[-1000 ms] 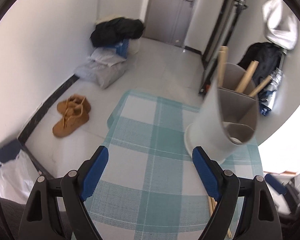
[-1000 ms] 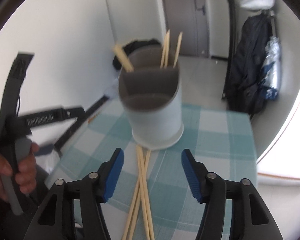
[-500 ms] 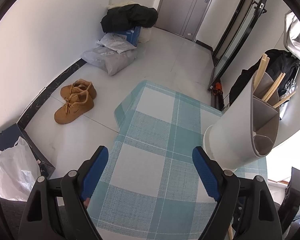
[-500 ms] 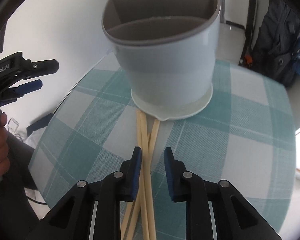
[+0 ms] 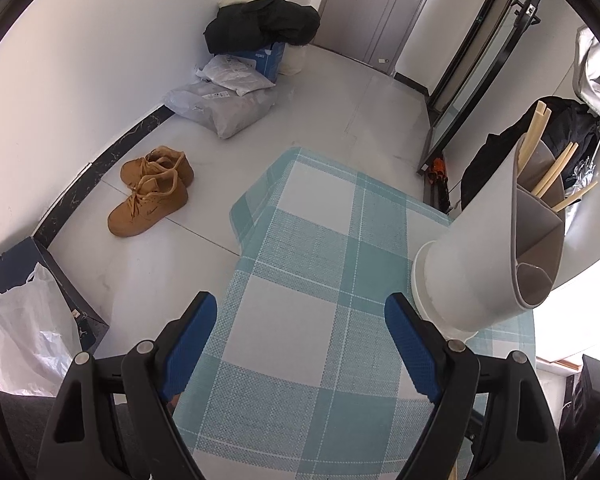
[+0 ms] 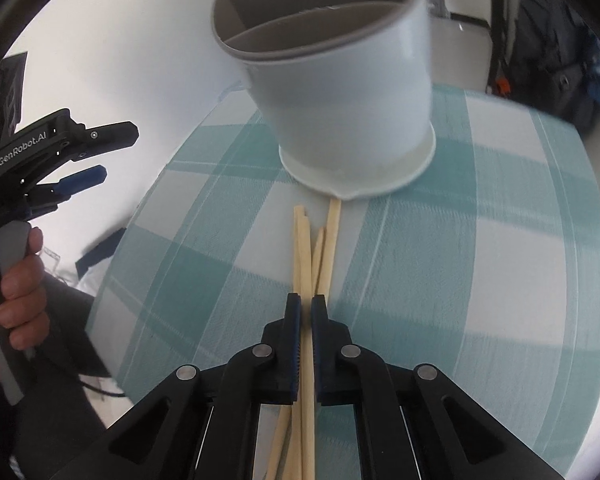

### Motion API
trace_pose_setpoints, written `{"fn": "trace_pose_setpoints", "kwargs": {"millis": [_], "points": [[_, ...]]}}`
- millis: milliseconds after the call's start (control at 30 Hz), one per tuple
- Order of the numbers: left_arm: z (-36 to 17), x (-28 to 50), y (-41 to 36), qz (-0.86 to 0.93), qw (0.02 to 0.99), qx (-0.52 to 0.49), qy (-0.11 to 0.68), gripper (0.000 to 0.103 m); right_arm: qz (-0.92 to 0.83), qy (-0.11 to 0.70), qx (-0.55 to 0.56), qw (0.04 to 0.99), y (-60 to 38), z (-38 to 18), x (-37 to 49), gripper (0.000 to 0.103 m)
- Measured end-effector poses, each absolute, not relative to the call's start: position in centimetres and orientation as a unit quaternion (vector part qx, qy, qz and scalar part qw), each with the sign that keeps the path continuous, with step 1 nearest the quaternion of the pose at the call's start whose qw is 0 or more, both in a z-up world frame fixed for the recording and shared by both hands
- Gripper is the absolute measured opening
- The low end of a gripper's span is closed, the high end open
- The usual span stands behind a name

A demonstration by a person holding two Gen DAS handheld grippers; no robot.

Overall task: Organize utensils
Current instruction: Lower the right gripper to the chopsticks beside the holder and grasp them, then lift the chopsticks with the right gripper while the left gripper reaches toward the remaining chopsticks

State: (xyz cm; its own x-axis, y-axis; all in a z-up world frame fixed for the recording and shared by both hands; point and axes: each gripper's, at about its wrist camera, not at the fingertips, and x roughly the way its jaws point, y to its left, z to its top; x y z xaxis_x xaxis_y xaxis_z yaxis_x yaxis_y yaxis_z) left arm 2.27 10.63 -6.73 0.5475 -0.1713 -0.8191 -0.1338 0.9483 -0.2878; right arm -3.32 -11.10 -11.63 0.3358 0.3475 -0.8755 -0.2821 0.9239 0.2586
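Our right tongs [image 6: 306, 310] are nearly closed, their blue pads pinching one wooden chopstick [image 6: 302, 256] out of a loose bundle of chopsticks [image 6: 320, 248] lying on the table [image 6: 480, 264], whose cloth is checked teal and white. Just ahead of these tongs stands the white utensil holder [image 6: 340, 92] with grey dividers; the bundle's far tips reach almost to its base. Our left tongs [image 5: 300, 344] hang wide open above the table, gripping nothing, with the same holder [image 5: 484, 248] just to their front right, several chopsticks [image 5: 552, 176] upright in its rear compartments.
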Motion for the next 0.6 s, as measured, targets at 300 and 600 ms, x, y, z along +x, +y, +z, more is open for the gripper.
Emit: {"fn": "trace_pose_setpoints", "kwargs": {"millis": [300, 600], "points": [[-6.9, 2.3, 10.7, -0.013, 0.86, -0.165, 0.482, 0.083, 0.15, 0.556, 0.031, 0.817, -13.0, -11.4, -4.6, 0.001], [-7.1, 2.4, 10.7, -0.01, 0.857, -0.161, 0.489, 0.083, 0.157, 0.541, -0.021, 0.826, -11.8, -10.9, -2.9, 0.004]]}}
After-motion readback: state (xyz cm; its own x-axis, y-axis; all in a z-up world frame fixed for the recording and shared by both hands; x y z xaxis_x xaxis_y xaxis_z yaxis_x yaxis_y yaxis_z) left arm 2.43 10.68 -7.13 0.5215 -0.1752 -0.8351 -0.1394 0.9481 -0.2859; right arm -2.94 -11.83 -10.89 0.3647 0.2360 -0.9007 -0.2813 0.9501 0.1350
